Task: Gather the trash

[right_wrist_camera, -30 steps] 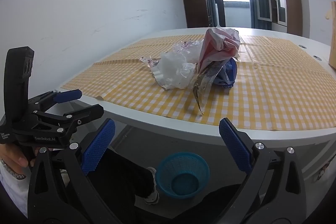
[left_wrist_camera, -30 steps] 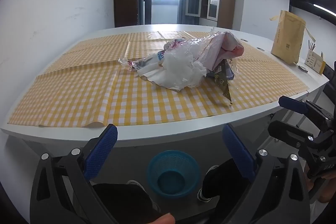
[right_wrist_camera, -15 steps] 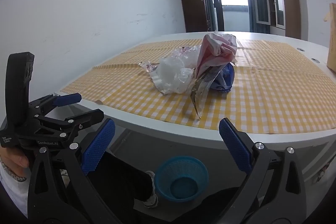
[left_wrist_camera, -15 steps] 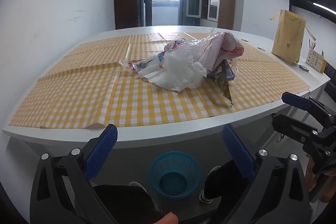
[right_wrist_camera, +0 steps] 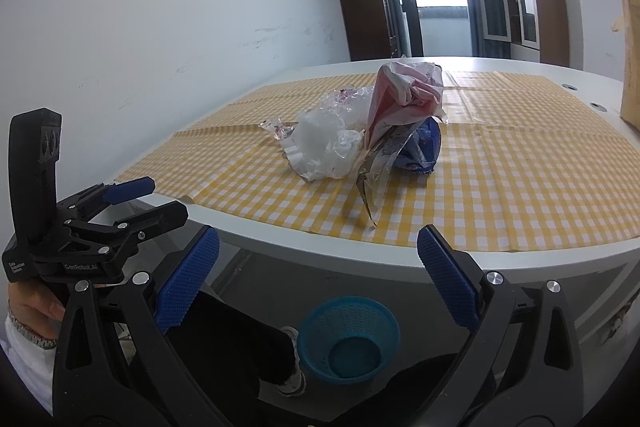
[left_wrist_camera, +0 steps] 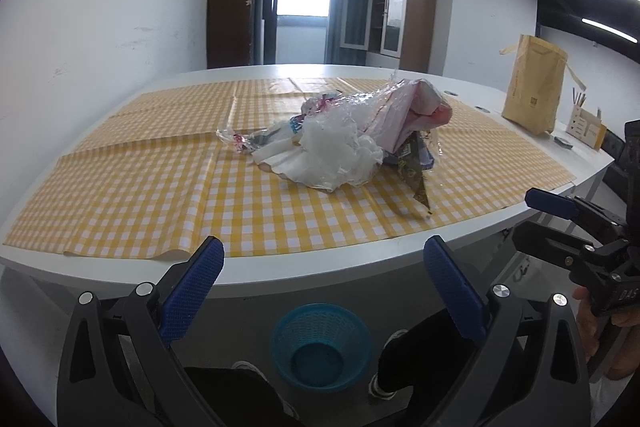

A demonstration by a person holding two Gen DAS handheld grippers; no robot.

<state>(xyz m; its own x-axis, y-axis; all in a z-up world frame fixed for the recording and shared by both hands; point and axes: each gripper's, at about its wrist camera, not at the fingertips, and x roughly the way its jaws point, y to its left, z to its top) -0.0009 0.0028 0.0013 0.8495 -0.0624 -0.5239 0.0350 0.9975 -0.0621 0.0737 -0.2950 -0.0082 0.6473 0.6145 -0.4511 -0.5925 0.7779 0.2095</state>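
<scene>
Both views have risen slightly. The left tongs (left_wrist_camera: 320,275) and right tongs (right_wrist_camera: 318,263) gape wide, empty, short of the desk (left_wrist_camera: 280,267) edge; the trash pile (left_wrist_camera: 340,143) sits mid-cloth, bare checks around it.

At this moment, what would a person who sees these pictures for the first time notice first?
First, the heap of crumpled trash in the middle of the yellow checked tablecloth. Next, the blue basket on the floor below the table's near edge. Both grippers, left and right, are open and hold nothing.
</scene>
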